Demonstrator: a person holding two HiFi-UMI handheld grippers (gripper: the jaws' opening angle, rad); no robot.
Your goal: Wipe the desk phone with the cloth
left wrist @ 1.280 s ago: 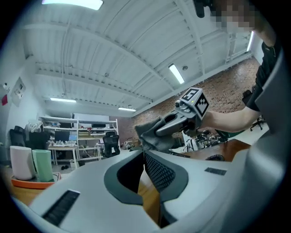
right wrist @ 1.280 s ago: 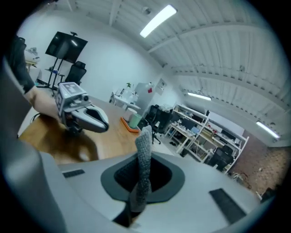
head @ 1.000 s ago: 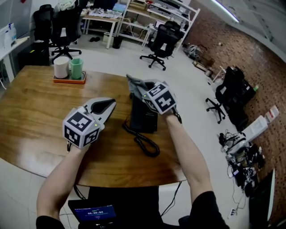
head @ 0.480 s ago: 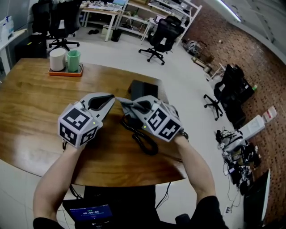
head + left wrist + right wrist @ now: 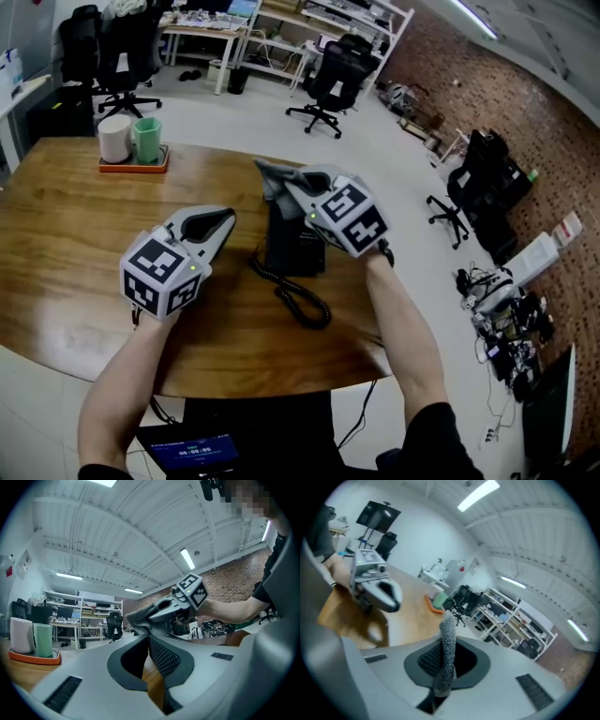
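A black desk phone (image 5: 292,246) stands on the wooden table (image 5: 66,244), and its coiled cord (image 5: 300,300) trails toward me. My right gripper (image 5: 281,184) hovers over the phone's far top edge, shut on a grey cloth (image 5: 270,174) that sticks out past its tips. In the right gripper view the cloth (image 5: 447,639) rises from between the jaws of that gripper (image 5: 444,654). To the left of the phone and apart from it, my left gripper (image 5: 223,223) is shut and empty. The left gripper view looks past its own tips (image 5: 148,638) toward the cloth (image 5: 136,617).
An orange tray (image 5: 131,166) holding a white cup (image 5: 114,137) and a green cup (image 5: 146,139) sits at the table's far left. The table's right edge runs just past the phone. Office chairs (image 5: 330,80) and shelves stand on the floor beyond.
Half a second ago the right gripper and cloth were low at the phone's near side; now they are back up at its far top edge. The left gripper has hardly moved.
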